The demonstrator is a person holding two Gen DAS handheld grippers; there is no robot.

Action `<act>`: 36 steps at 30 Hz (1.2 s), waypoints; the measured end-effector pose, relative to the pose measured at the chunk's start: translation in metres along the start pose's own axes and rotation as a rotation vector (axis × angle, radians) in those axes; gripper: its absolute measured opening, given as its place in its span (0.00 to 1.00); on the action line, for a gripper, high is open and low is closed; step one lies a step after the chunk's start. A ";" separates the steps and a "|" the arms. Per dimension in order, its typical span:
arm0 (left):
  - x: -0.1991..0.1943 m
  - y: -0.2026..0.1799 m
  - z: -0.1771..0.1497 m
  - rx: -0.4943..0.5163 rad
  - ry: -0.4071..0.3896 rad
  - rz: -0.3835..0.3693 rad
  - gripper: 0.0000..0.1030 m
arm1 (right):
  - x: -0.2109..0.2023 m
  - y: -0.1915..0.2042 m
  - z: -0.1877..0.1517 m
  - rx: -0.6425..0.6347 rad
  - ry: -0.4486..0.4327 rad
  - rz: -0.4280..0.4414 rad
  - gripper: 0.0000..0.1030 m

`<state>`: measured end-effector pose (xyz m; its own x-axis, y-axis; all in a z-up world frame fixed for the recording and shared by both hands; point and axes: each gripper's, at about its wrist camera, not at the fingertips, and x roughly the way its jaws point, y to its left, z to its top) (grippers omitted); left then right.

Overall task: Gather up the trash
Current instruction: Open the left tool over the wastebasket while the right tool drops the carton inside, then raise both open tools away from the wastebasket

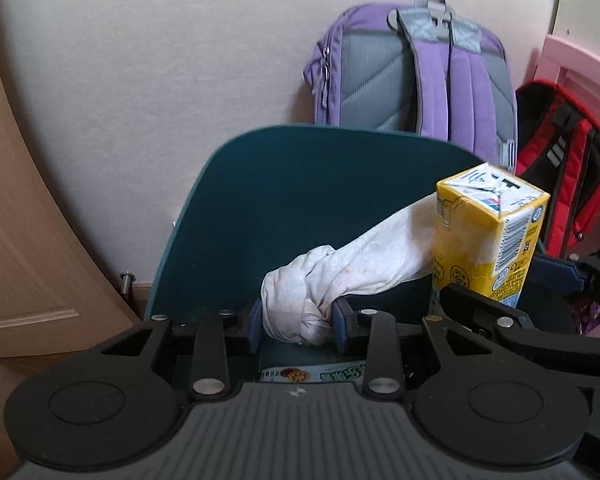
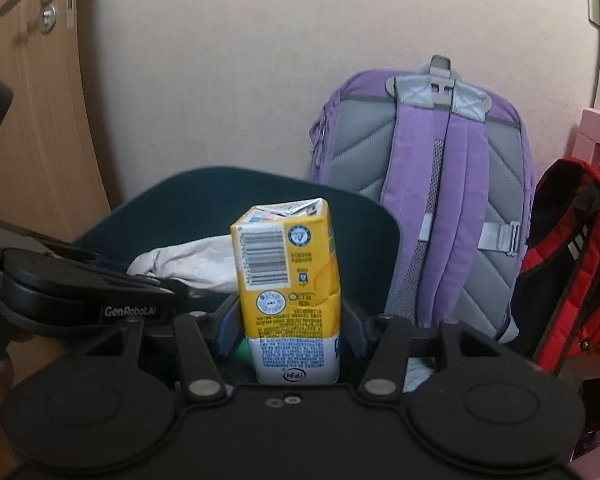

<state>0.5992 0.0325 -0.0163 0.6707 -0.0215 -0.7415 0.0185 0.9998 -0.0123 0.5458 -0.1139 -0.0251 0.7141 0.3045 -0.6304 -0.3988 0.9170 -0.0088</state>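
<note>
My left gripper [image 1: 298, 322] is shut on a crumpled, stained white tissue [image 1: 340, 272], held over the open dark teal trash bin [image 1: 268, 184]. My right gripper [image 2: 290, 330] is shut on a yellow and white drink carton [image 2: 288, 292], upright, above the same bin [image 2: 180, 200]. The carton [image 1: 488, 236] shows at the right of the left wrist view, touching the tissue's far end. The tissue [image 2: 188, 264] and the left gripper's body [image 2: 80, 296] show at the left of the right wrist view. A snack wrapper [image 1: 312, 376] lies down inside the bin.
A purple and grey backpack [image 1: 416, 76] leans on the beige wall behind the bin. A red and black bag [image 1: 564, 168] stands to its right by pink furniture [image 1: 580, 72]. A wooden door [image 2: 32, 100] is at the left.
</note>
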 end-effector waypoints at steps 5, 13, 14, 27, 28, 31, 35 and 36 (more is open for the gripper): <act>0.007 -0.002 0.003 0.017 0.029 0.003 0.36 | -0.001 0.004 0.003 -0.060 0.007 -0.030 0.51; -0.004 -0.004 0.001 -0.004 0.027 -0.033 0.50 | -0.018 -0.003 0.007 -0.082 -0.015 -0.032 0.53; -0.007 -0.004 0.000 -0.005 0.024 -0.038 0.51 | -0.022 -0.004 0.008 -0.080 -0.018 -0.034 0.56; -0.088 -0.008 -0.024 -0.004 -0.047 -0.044 0.69 | -0.103 -0.001 -0.003 -0.058 -0.070 -0.011 0.61; -0.097 -0.008 -0.027 -0.004 -0.053 -0.045 0.69 | -0.110 0.000 -0.005 -0.056 -0.074 -0.008 0.61; -0.123 -0.010 -0.038 0.000 -0.077 -0.042 0.69 | -0.130 0.002 -0.011 -0.052 -0.081 0.001 0.62; -0.156 -0.010 -0.054 -0.001 -0.106 -0.046 0.69 | -0.158 0.007 -0.023 -0.049 -0.087 0.012 0.62; -0.164 -0.010 -0.059 0.000 -0.113 -0.053 0.69 | -0.165 0.008 -0.026 -0.050 -0.090 0.015 0.62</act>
<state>0.4453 0.0259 0.0663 0.7483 -0.0753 -0.6591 0.0568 0.9972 -0.0495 0.4098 -0.1639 0.0591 0.7555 0.3419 -0.5588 -0.4362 0.8990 -0.0398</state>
